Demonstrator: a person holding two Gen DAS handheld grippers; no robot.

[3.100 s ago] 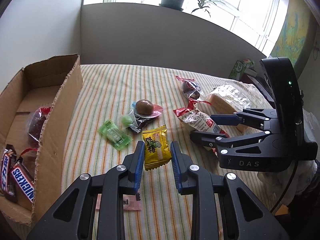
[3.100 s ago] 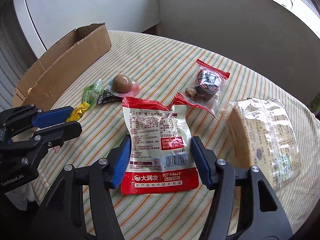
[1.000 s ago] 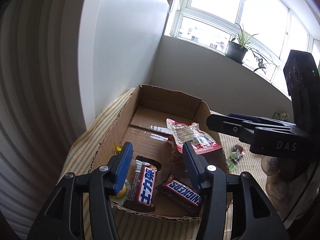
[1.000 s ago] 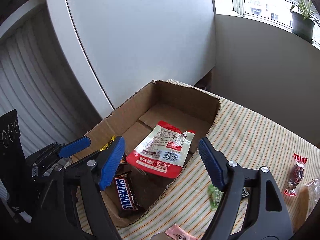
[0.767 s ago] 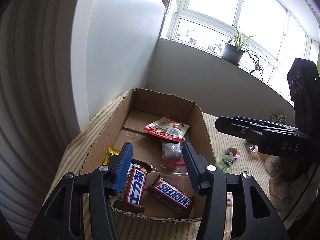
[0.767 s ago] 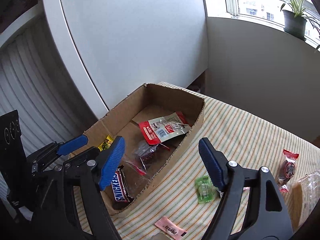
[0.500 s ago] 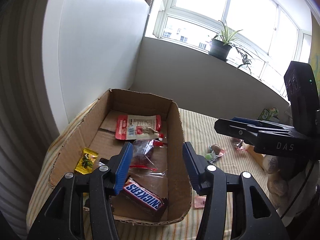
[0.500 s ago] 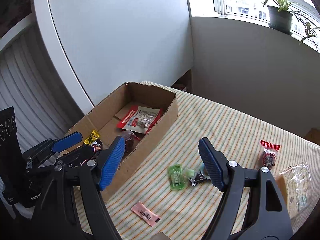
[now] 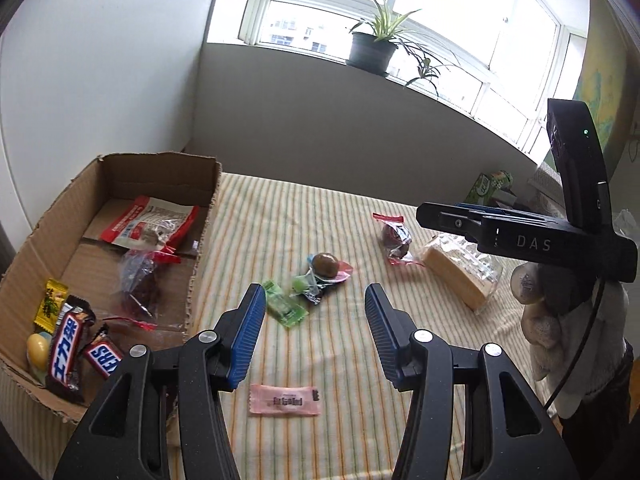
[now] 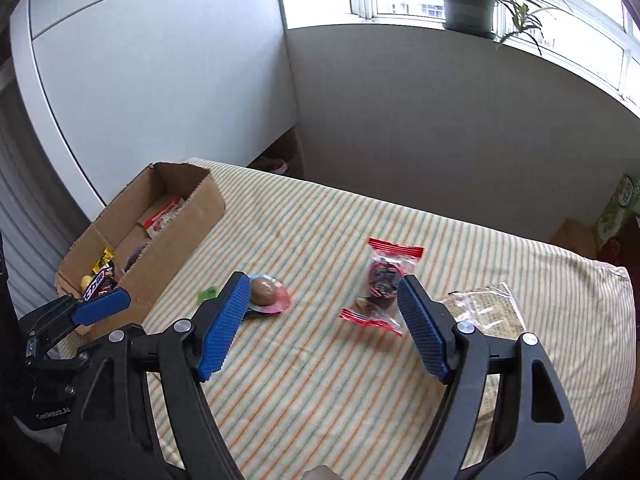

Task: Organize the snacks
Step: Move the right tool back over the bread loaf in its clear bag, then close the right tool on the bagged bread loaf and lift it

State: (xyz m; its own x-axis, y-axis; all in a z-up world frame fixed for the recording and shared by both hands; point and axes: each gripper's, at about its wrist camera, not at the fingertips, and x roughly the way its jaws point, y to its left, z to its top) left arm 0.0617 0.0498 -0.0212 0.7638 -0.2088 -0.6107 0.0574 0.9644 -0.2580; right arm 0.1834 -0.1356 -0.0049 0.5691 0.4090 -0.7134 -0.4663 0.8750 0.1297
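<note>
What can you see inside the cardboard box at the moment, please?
Inside the cardboard box lie a red-and-white pouch, a clear bag of dark snacks, a yellow candy, two chocolate bars and a yellowish egg. Anything beneath them is covered.

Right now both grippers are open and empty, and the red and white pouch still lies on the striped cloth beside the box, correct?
Not quite. The red and white pouch lies inside the cardboard box, as the left wrist view shows. Left gripper and right gripper are open and empty.
</note>
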